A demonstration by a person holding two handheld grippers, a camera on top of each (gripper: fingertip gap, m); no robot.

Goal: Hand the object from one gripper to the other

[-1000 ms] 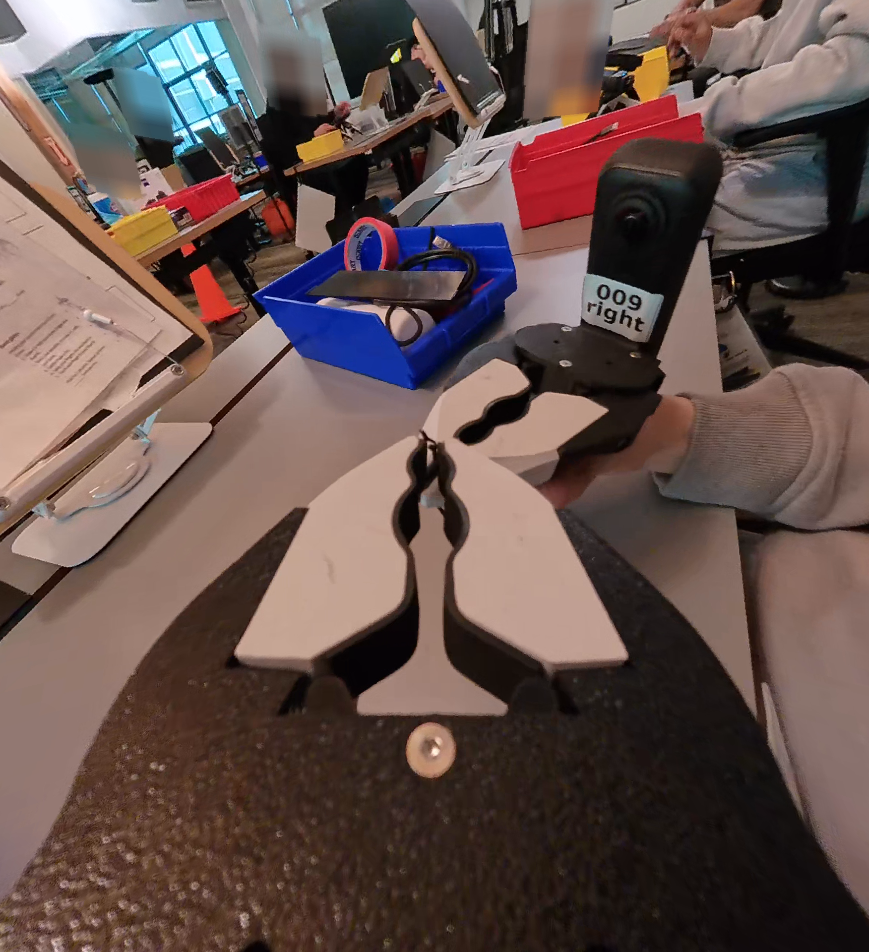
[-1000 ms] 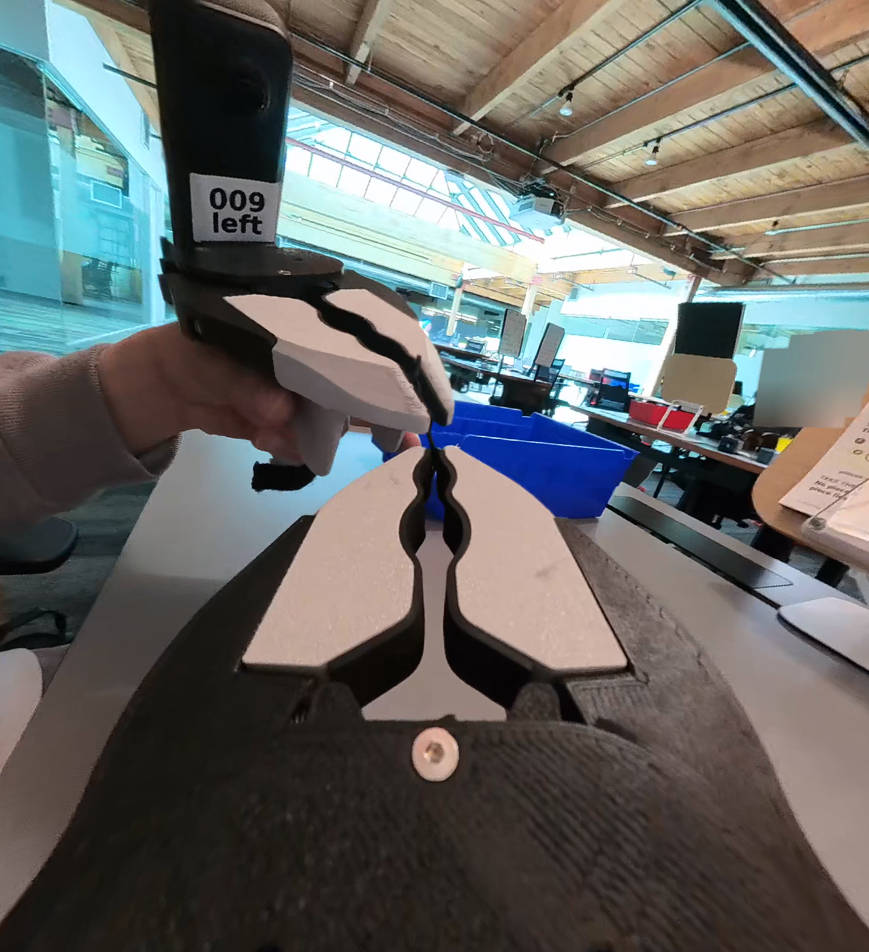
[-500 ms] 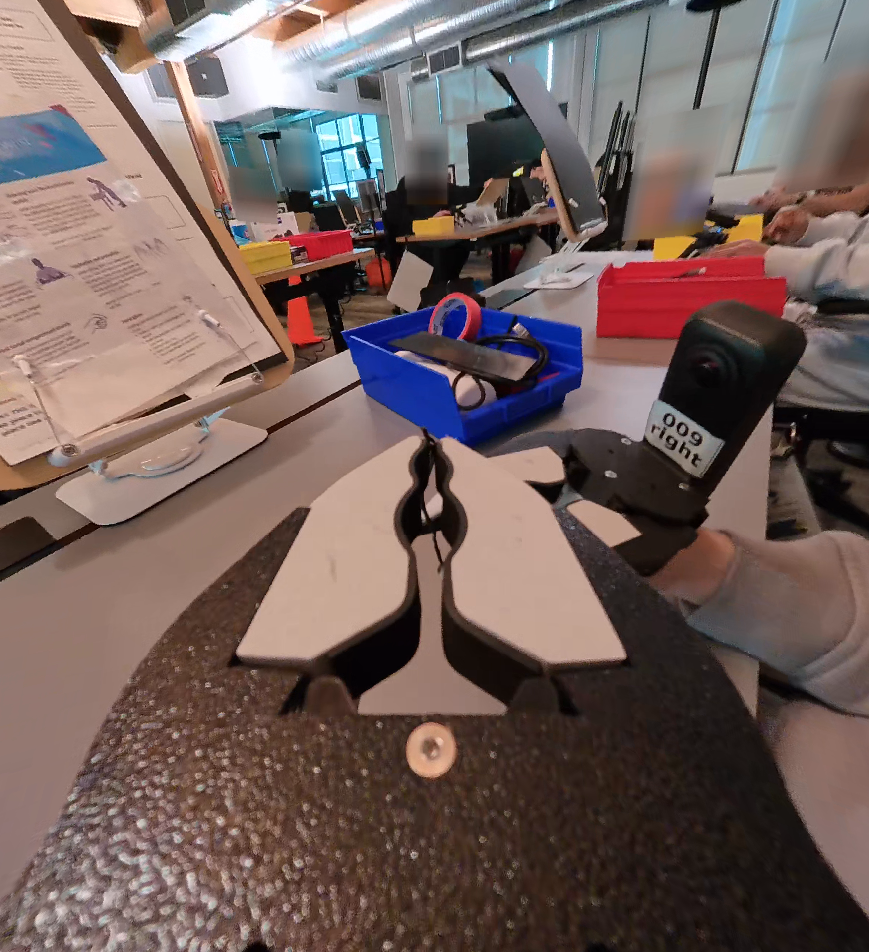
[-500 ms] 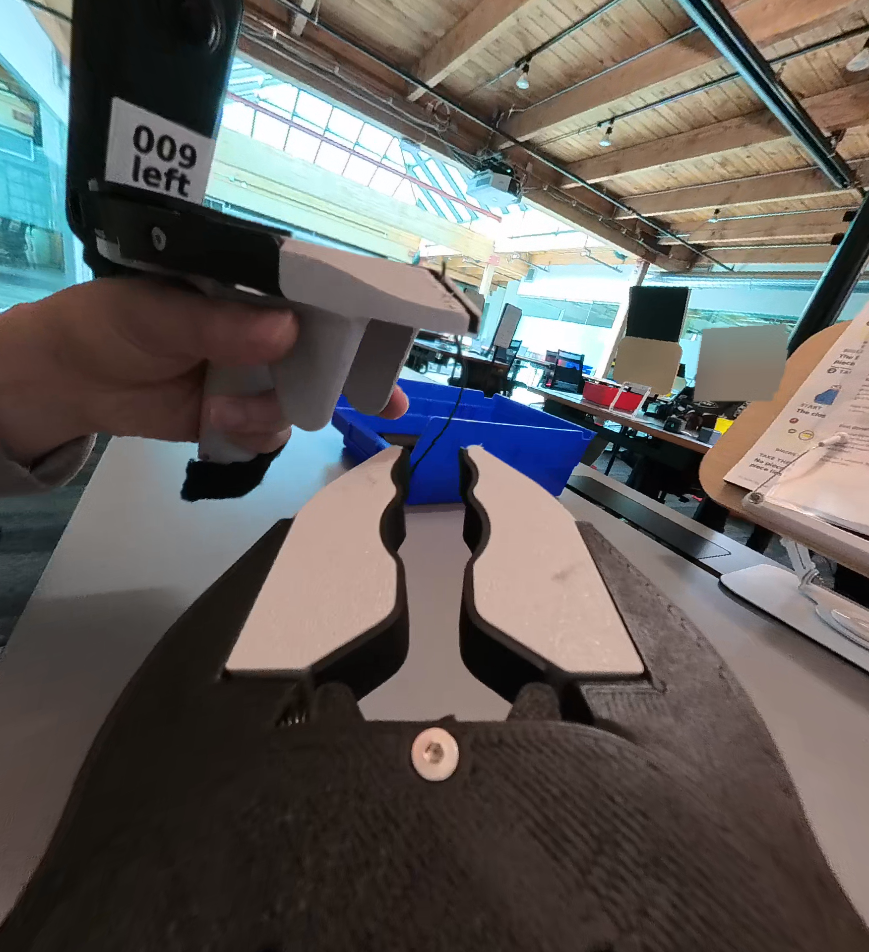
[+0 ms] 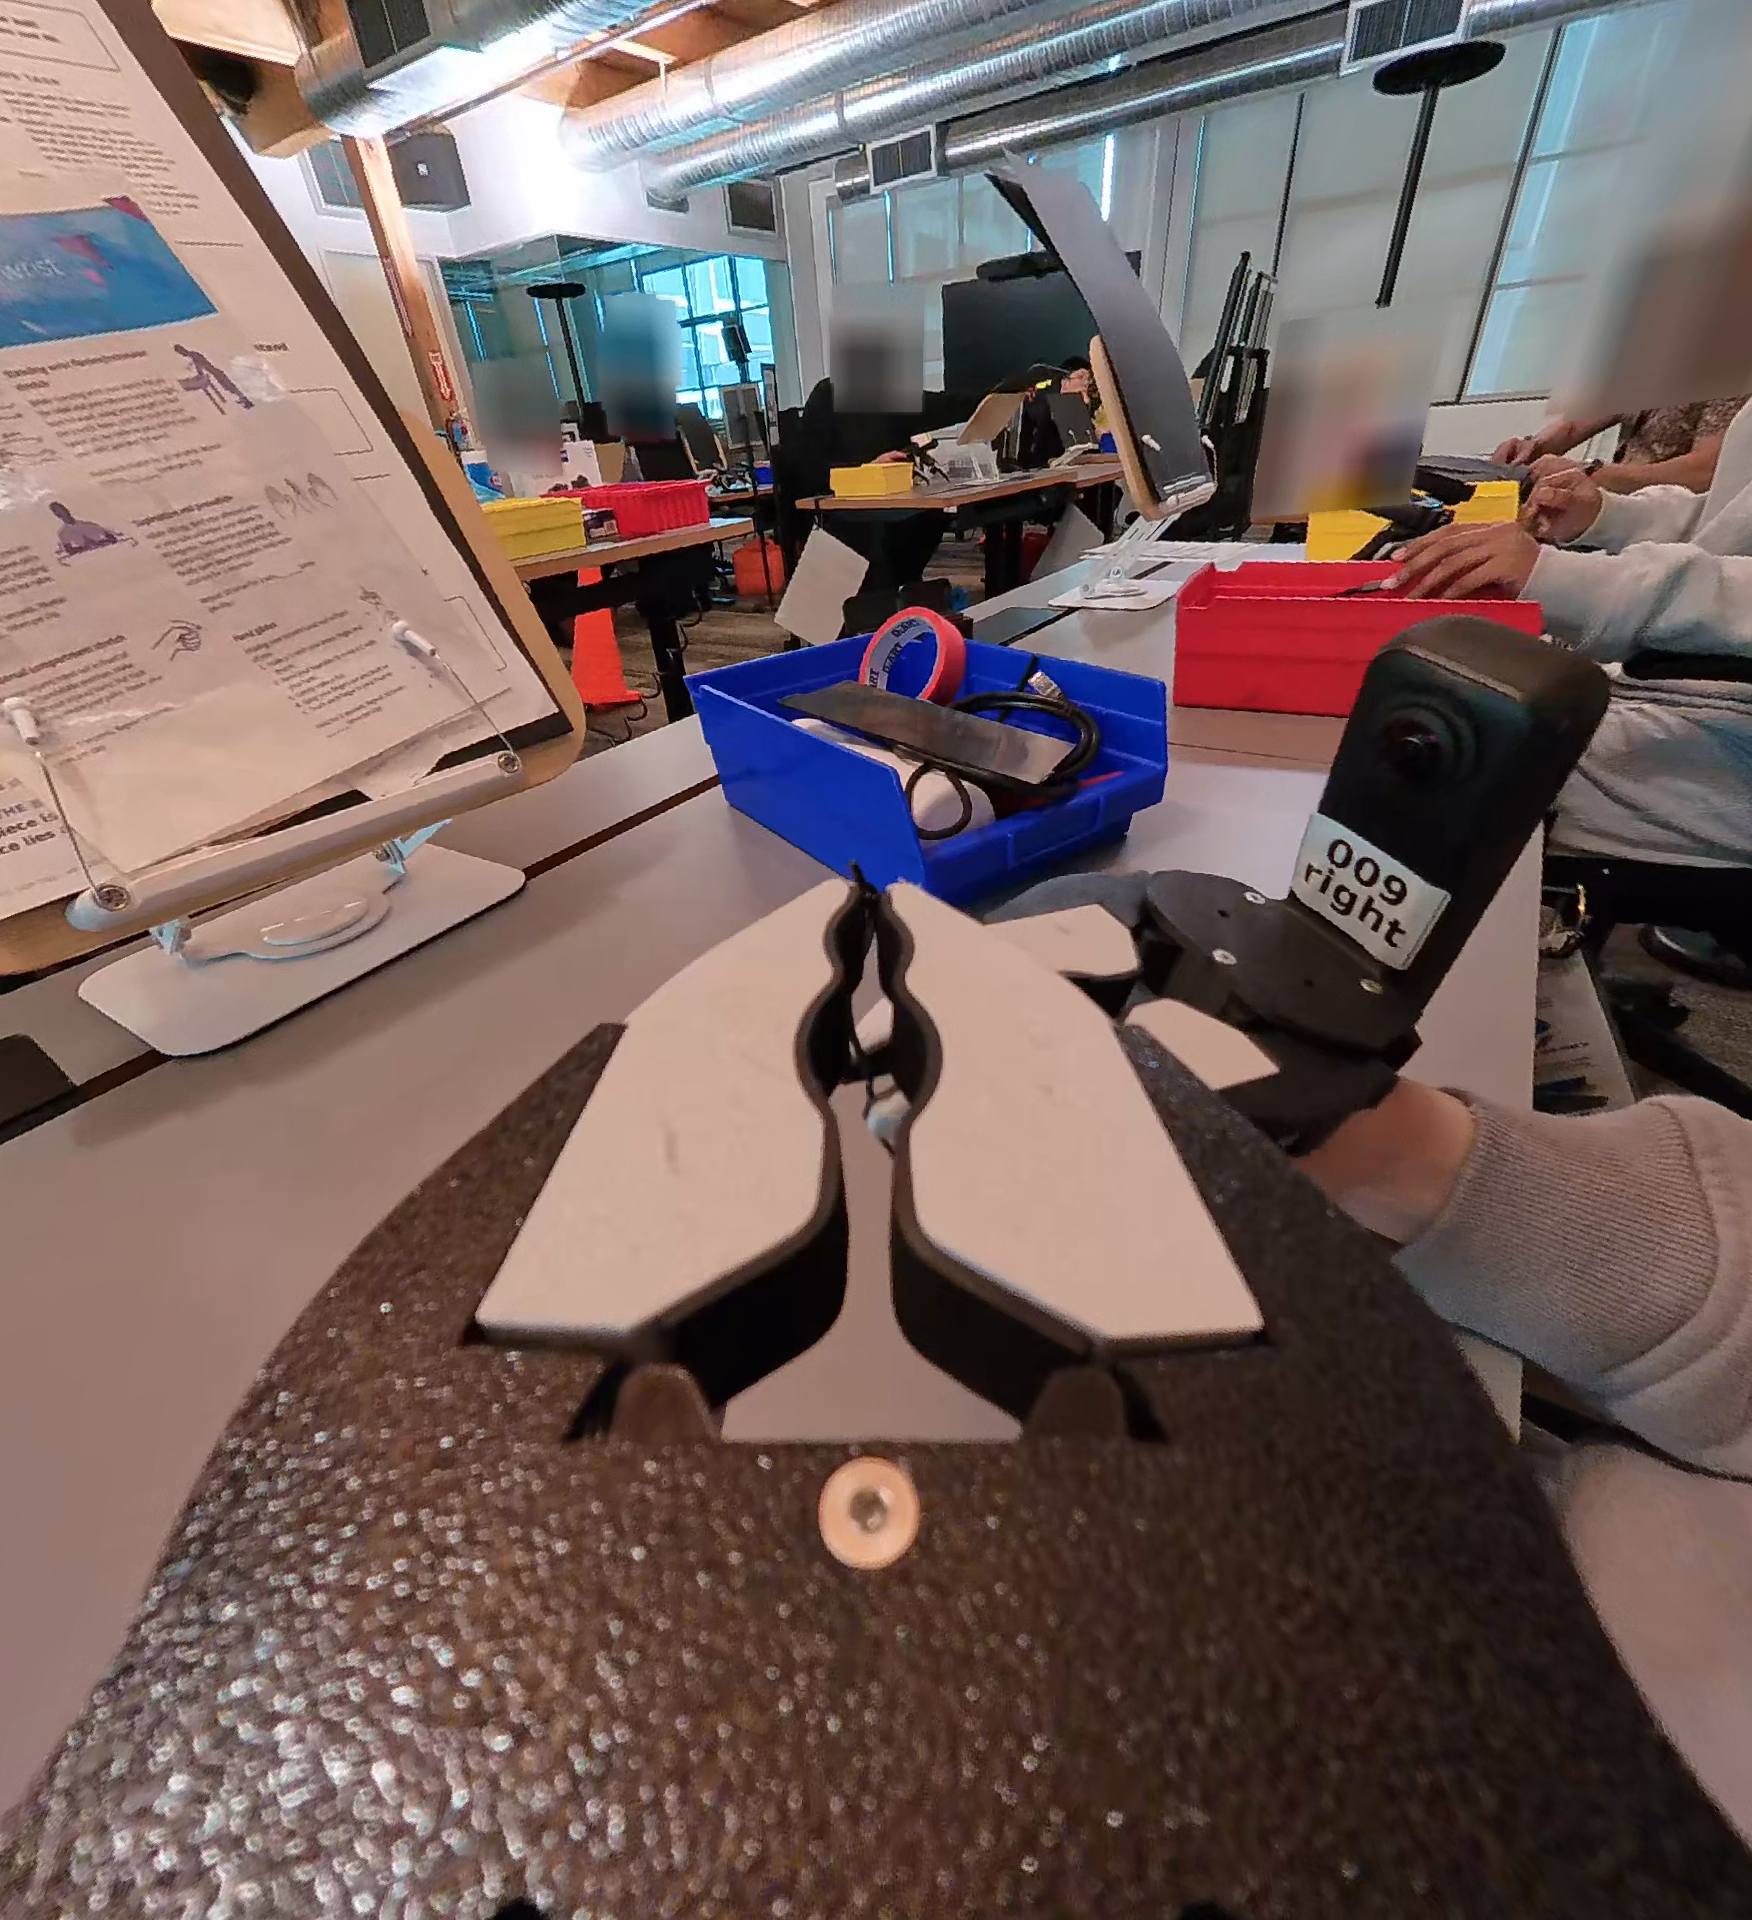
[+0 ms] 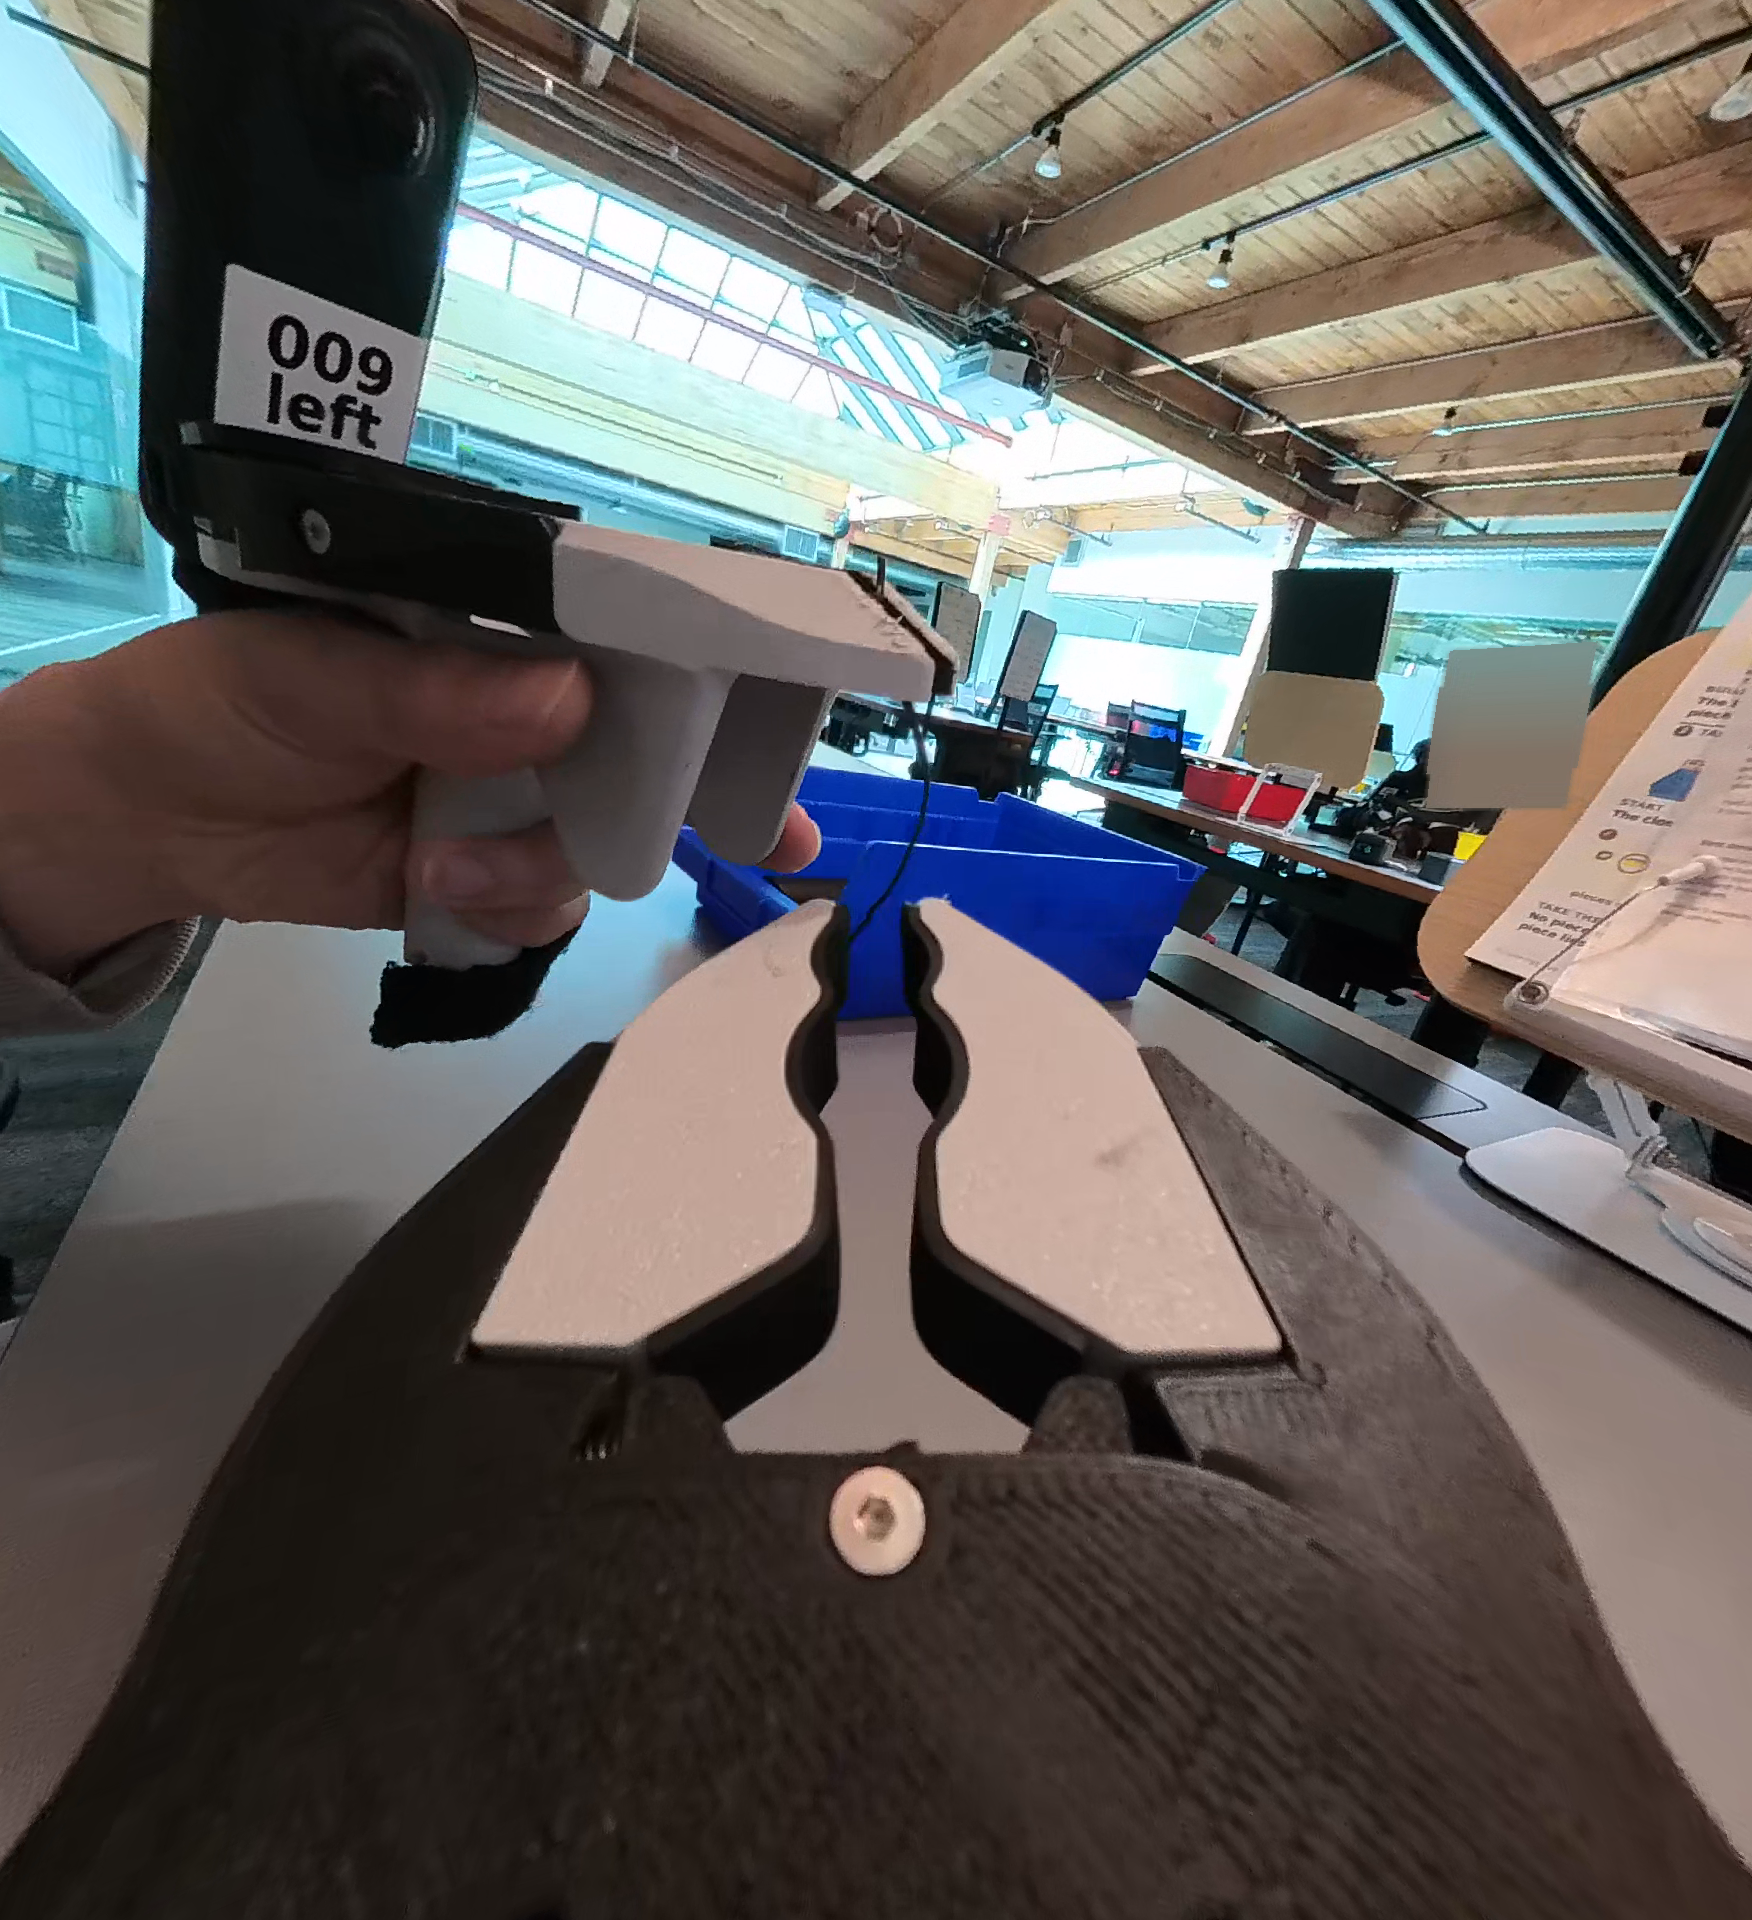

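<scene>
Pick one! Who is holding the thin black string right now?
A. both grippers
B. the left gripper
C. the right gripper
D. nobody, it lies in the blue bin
B: the left gripper pinches the thin black string, which dangles toward the open right gripper.

A second earlier both grippers pinched the thin black cord tip to tip. Since then the right gripper let its fingers part and dropped below and to the right of the left gripper, which alone kept the cord clamped and rose above the table. The cord now hung from the left fingertips down toward the gap in the right gripper, apparently no longer touching it. The left wrist view also tilted upward, so the blue bin sat lower in it
</scene>
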